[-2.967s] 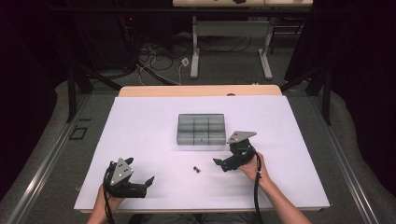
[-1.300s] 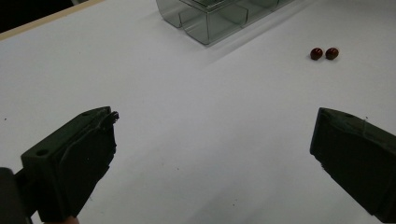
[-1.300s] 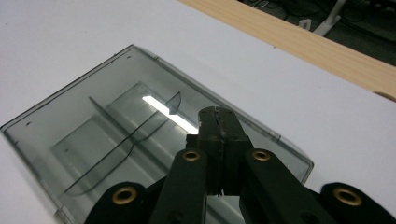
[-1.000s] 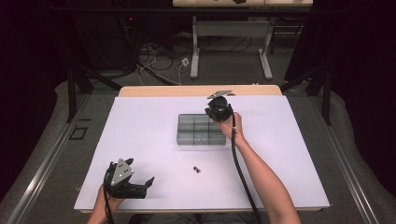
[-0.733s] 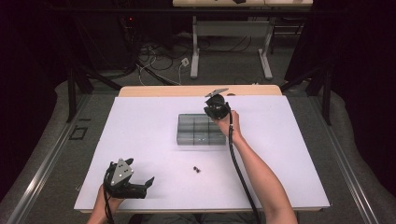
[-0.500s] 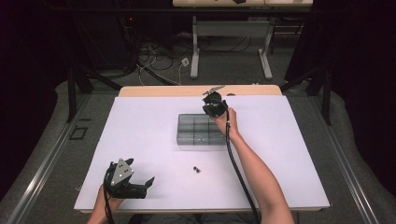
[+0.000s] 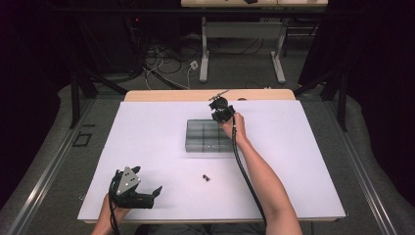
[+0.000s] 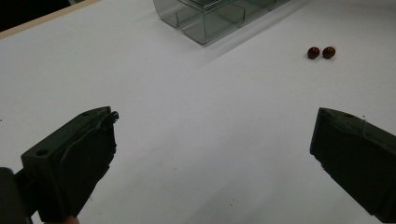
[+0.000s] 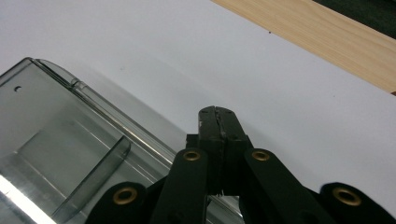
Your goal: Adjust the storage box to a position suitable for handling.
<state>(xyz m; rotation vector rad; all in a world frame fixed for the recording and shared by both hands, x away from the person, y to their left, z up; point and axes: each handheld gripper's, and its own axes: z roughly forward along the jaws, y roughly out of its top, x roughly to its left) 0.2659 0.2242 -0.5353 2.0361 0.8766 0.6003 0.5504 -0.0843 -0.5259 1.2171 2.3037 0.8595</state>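
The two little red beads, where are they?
In the high view the two red beads lie side by side on the white table, just in front of the clear box.

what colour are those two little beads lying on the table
Dark red, glossy beads; the left gripper view shows them best, lying side by side on the white table.

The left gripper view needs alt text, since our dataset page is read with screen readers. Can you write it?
The left hand-held gripper has its two black jaws wide apart, holding nothing, above a white table. Ahead, near the right edge, two small dark red beads lie side by side, and a clear plastic compartment box stands beyond them at the top.
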